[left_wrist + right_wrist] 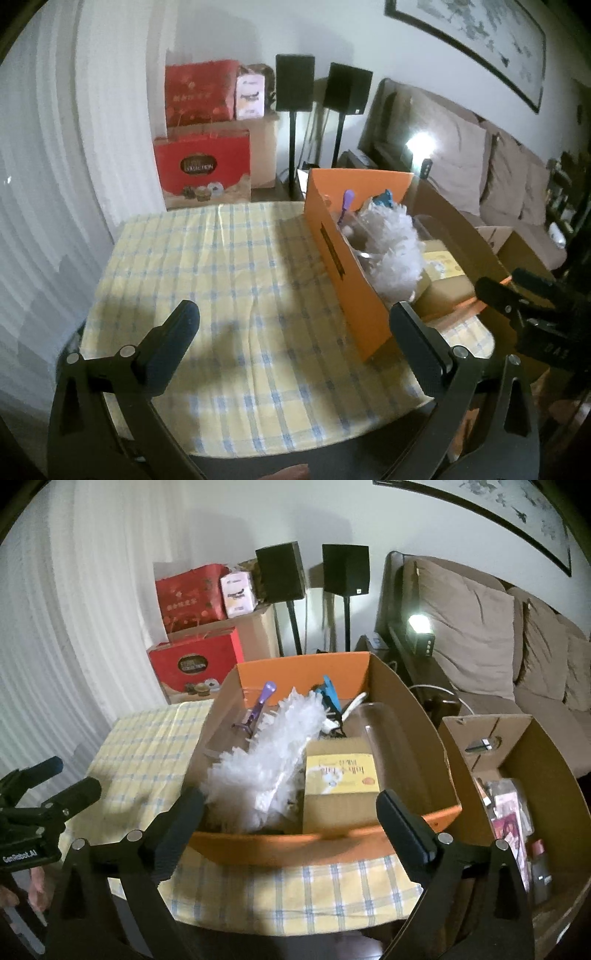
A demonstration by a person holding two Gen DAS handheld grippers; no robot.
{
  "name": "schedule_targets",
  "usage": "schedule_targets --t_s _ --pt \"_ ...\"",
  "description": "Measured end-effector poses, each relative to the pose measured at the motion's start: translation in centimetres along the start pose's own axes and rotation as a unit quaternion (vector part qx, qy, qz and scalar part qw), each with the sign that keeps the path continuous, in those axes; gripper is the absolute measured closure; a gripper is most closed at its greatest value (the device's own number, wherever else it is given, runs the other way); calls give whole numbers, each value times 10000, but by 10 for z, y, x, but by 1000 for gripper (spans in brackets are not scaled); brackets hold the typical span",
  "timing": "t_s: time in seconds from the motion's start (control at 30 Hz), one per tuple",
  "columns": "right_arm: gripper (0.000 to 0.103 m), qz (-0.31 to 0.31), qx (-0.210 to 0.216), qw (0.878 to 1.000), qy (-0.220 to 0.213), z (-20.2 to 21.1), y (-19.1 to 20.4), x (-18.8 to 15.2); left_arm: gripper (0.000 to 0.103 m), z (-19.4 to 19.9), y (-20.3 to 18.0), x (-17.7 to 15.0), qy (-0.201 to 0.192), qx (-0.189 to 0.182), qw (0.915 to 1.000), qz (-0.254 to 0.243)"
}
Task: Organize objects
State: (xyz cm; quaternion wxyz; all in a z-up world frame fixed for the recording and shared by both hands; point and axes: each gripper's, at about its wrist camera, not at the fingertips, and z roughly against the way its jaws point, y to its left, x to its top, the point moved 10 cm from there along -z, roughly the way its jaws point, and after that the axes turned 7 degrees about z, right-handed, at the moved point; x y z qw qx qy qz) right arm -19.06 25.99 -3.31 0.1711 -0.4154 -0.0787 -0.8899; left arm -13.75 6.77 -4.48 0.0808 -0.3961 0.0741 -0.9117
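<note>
Left gripper [55,786] housing reads "GenRobot.AI".

Wall: white, my 12 o'clock, framed picture [476,40] at 2.
Curtain [48,184]: pale, my 9.
Sofa [491,642]: beige cushions, my 2.
Lamp [416,622]: lit, my 1.

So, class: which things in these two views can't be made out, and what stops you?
- Orange box bottom, right wrist view: hidden under the white duster and yellow carton.
- Cardboard box contents, same view: cut off by the edge, dim.
- Orange box contents, left wrist view: mostly behind its near wall.
- Carton print: too small.
</note>
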Motion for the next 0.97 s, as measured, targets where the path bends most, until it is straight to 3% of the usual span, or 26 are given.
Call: schedule_targets --t_s 0.23,0.53,0.97 --pt "7 19 -205 9998 -6 11 4 -18 0 -2 5 -25 246 -92 9995 175" --pt "7 56 -166 9998 114 10 17 -37 0 2 14 -35 168 182 9996 166" --pt "7 110 -217 9996 119 9 22 -38 0 5 24 -35 84 384 9990 224"
